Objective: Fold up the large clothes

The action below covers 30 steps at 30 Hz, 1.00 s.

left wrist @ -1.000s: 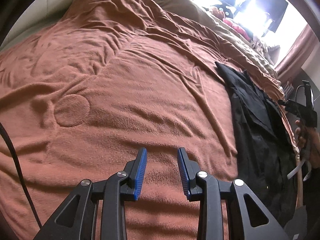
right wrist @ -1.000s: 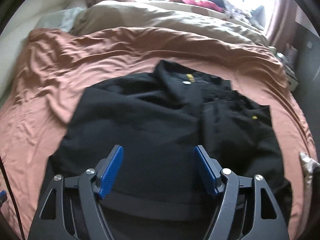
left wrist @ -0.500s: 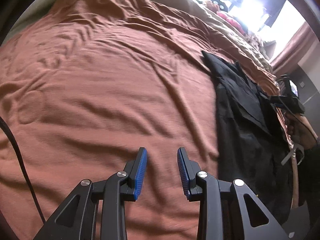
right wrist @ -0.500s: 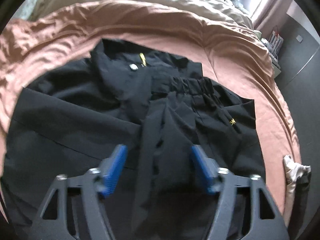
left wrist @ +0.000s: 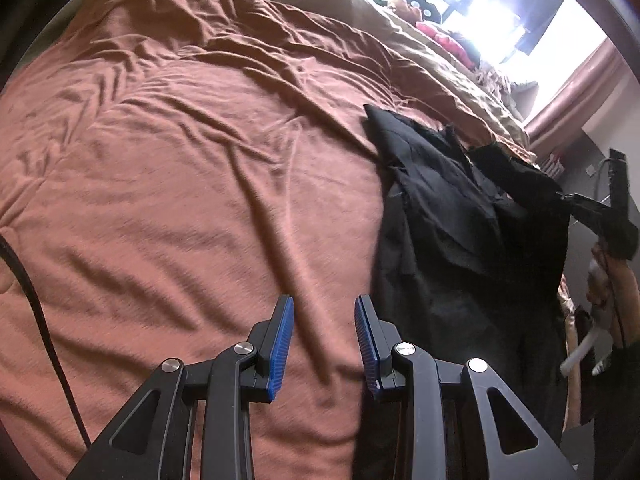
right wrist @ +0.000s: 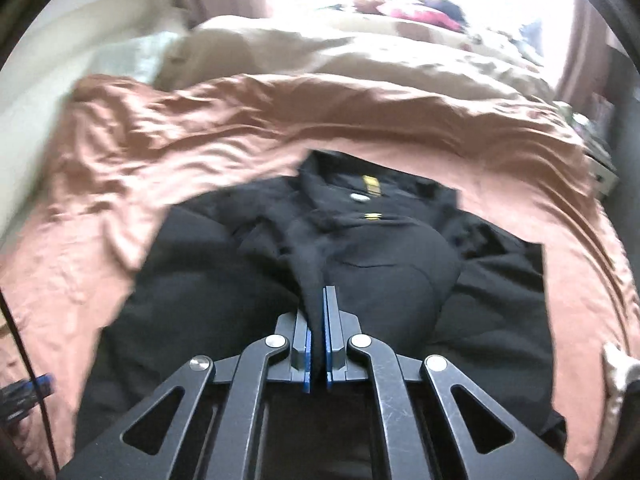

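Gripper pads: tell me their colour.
Blue, ribbed pads on black fingers; clearest in the left wrist view, on the left gripper.

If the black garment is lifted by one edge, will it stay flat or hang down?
The black garment will probably hang limp: the fold pinched by the right gripper already bunches into soft creases. It looks thin, so likely light. Its far part may drag over the brown blanket.

Right wrist view smeared by motion blur, yellow marks (right wrist: 370, 184) on the black garment (right wrist: 224, 280) unreadable. Garment's near hem hidden behind the right gripper (right wrist: 324, 312). Washed out by window glare (left wrist: 496, 4): far clutter beyond the bed (left wrist: 160, 160). Person's hand (left wrist: 612, 280) cut off at the left view's edge.
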Available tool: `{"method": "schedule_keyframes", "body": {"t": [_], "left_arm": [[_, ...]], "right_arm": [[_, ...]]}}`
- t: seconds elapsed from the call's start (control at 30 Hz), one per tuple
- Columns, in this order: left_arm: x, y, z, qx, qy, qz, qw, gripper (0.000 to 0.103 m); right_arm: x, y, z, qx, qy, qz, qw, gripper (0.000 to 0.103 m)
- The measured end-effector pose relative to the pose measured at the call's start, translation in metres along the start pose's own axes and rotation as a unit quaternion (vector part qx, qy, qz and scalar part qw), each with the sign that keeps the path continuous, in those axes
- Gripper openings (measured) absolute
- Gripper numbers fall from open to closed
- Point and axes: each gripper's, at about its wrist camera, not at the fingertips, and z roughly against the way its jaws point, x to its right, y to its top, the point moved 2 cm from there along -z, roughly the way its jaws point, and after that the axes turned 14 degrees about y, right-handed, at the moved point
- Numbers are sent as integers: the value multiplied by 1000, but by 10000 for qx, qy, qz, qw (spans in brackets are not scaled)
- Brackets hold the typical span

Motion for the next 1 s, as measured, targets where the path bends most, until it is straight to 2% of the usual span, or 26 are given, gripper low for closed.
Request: {"method": "schedule_keyframes", "body": {"t": [0.13,0.3,0.37,0.4,0.43,0.47,0.63,0.83,1.0], "left_arm": [[7,5,-2,-43,-15,27,10000,35],[12,7,2,-80,47,-25,10000,36],[14,10,5,-51,110,-99,9999,52],[16,12,7,-9,130,-127,9998,56],[19,14,10,55,138,-164,9998,63],[22,17,12,106,133,-204,9996,64],[48,35,12,218,63,-393,9990,65],[93,54,1,240,11,-732,9970,65],[126,64,-24,62,36,-937,9956,65]], "right_arm": [[-33,-13,-9,-180,642,68,9978,1],[-55,-44,-46,-850,841,44,9928,6],[-48,-49,-50,-913,1050,-133,9902,24],[-44,-50,-50,-909,1138,-197,9891,32],[-38,-49,-48,-892,1183,-228,9887,57],[-33,-52,-43,-813,1234,-263,9887,68],[-12,-61,-9,-569,1388,-406,9878,68],[33,-84,52,-216,927,-519,9941,68],[83,-106,90,24,414,-869,9954,68]]}}
